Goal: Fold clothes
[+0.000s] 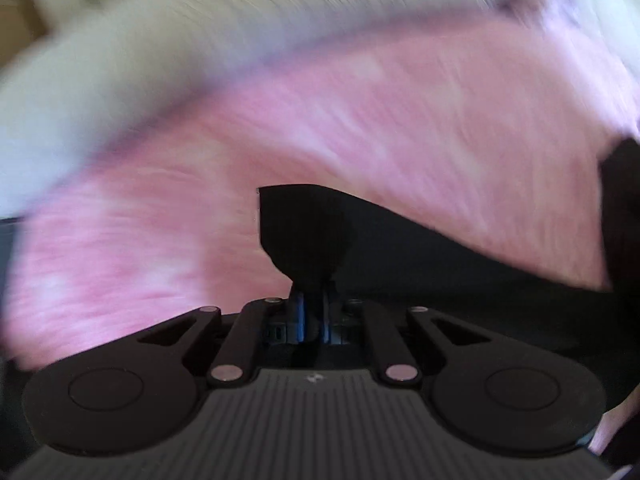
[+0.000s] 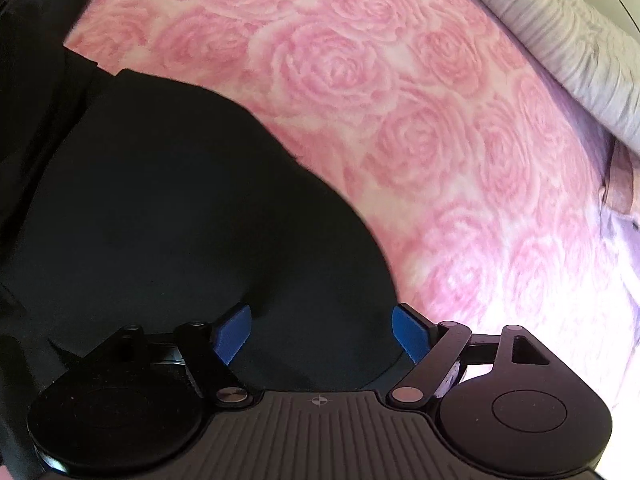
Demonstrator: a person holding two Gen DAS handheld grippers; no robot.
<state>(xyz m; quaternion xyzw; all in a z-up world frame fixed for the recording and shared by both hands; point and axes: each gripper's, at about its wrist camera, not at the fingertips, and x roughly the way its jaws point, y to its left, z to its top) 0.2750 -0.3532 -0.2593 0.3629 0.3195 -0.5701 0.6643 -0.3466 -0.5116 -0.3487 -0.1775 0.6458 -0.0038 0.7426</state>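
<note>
Both wrist views look steeply down, close over the bed, sharing black cloth [image 2: 168, 208] at lower frame on pink cover [image 2: 420, 120].

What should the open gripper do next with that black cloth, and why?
Probably lower the right gripper and close it on the black garment. Its blue fingers stand wide apart over the cloth, gripping nothing, while the left gripper is already shut on a bunched fold of it. Both ends must be held to fold it on the pink blanket.
</note>
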